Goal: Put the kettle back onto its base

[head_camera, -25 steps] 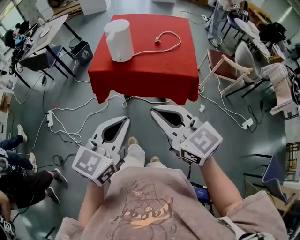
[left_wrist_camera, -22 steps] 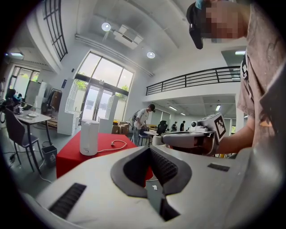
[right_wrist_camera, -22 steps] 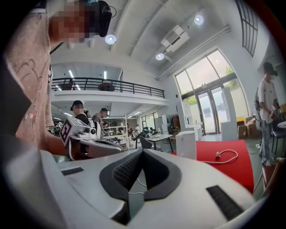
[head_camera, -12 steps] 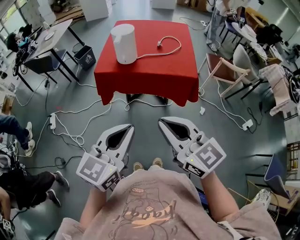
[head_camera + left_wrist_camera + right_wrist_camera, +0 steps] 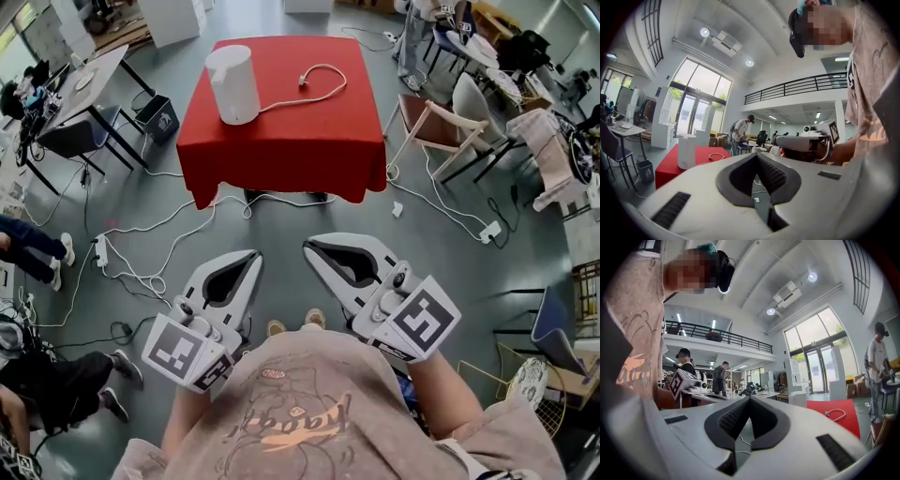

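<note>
Left gripper (image 5: 254,255) and right gripper (image 5: 310,247): fingers clenched, empty. Kettle (image 5: 232,84) upright, far-left on red bench (image 5: 300,141).

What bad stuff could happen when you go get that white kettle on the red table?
1. White cables snake across the floor between the person and the red table; feet could catch on them.
2. The cord lies loose beside the kettle and might snag during lifting, tugging the kettle over.
</note>
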The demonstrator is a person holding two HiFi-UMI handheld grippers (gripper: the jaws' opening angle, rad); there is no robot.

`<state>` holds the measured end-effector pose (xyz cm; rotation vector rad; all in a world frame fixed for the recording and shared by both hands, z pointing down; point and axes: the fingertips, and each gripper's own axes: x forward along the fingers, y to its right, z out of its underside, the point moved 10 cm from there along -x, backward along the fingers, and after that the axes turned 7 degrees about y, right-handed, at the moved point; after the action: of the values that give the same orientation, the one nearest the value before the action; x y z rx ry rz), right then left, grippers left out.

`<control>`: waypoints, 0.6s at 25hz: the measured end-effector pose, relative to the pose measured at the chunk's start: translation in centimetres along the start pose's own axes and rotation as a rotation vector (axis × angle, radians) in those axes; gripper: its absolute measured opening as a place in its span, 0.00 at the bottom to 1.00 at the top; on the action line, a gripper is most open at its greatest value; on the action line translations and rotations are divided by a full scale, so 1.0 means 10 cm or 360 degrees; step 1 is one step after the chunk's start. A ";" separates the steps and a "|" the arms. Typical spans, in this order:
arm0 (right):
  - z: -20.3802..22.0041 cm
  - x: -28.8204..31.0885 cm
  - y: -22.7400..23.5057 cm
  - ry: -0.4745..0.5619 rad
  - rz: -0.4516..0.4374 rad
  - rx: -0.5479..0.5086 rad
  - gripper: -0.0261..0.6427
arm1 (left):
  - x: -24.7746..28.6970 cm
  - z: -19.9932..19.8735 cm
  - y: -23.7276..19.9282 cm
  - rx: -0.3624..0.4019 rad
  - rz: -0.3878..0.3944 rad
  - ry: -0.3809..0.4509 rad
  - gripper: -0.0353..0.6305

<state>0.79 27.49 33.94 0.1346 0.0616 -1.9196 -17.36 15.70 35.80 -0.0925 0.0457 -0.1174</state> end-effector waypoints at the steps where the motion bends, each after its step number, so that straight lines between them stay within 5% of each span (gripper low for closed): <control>1: -0.02 -0.01 -0.01 0.0000 -0.0017 -0.0017 0.05 | 0.01 -0.01 0.01 0.0001 0.0009 0.0002 0.04; 15: 0.00 -0.13 -0.03 -0.0042 -0.0036 -0.0021 0.05 | 0.02 0.00 0.12 0.0001 0.0018 -0.0004 0.04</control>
<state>0.91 28.79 34.13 0.1004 0.0583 -1.9426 -17.05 16.87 35.64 -0.0916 0.0437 -0.1059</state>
